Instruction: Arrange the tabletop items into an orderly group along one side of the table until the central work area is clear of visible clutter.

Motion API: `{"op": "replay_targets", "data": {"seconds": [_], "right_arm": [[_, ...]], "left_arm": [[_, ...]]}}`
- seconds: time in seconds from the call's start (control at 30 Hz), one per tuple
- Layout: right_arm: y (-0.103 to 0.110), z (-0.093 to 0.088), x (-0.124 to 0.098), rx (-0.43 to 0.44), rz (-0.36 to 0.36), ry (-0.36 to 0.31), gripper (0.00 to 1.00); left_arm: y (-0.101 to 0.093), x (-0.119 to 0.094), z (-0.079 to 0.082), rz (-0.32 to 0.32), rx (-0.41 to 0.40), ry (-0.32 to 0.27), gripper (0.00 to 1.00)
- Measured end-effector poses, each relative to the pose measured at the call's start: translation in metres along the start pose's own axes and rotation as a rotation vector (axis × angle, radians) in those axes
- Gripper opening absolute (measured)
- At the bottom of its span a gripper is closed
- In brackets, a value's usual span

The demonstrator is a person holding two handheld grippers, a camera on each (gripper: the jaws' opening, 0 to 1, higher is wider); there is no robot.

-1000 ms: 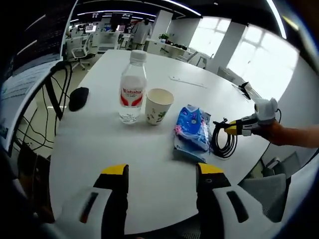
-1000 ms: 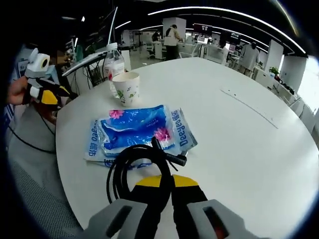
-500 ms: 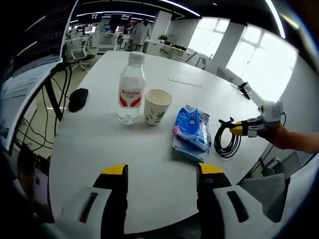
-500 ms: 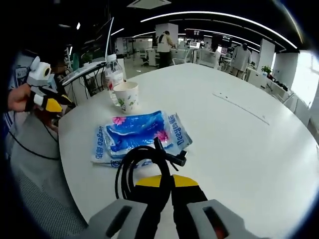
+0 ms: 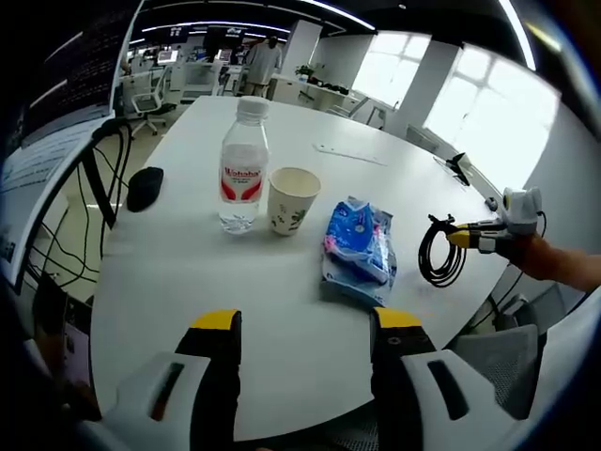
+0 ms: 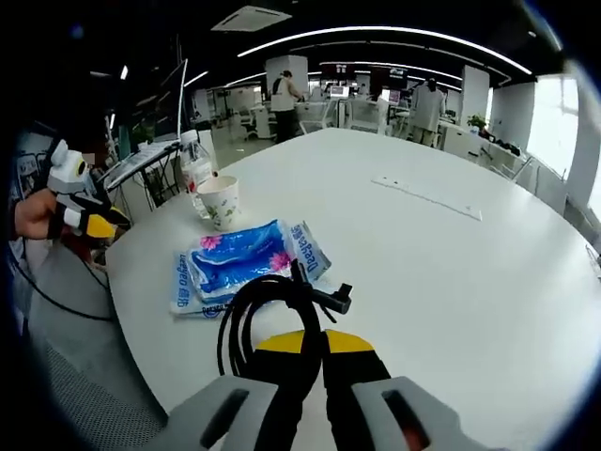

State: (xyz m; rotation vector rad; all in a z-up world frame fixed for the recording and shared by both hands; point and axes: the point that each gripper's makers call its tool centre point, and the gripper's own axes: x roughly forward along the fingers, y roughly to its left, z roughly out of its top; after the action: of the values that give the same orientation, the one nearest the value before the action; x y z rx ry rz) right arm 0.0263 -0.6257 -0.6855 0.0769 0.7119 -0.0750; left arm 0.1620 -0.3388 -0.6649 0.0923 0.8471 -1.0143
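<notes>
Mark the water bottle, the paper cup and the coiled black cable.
water bottle (image 5: 242, 164), left gripper view, its label.
paper cup (image 5: 292, 200), left gripper view, its side wall.
coiled black cable (image 6: 246, 305), right gripper view, its loops.

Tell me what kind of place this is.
Most likely an open-plan office: a big white round table, rows of desks with chairs behind it, long ceiling strip lights, and people standing at workstations.

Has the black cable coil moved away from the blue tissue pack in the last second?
Yes. The right gripper, shut on the black cable coil, has carried it away from the blue tissue pack, toward the table's edge.
</notes>
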Motion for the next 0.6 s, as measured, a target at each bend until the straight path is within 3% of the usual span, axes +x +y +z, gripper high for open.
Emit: {"op": "replay_targets", "data": {"seconds": [0.6], "right_arm": [[-0.03,-0.001,-0.024,0.061,-0.06,-0.028,0.02]], "left_arm": [[-0.004,0.0,0.001,-0.004,0.0,0.0,0.54]]}}
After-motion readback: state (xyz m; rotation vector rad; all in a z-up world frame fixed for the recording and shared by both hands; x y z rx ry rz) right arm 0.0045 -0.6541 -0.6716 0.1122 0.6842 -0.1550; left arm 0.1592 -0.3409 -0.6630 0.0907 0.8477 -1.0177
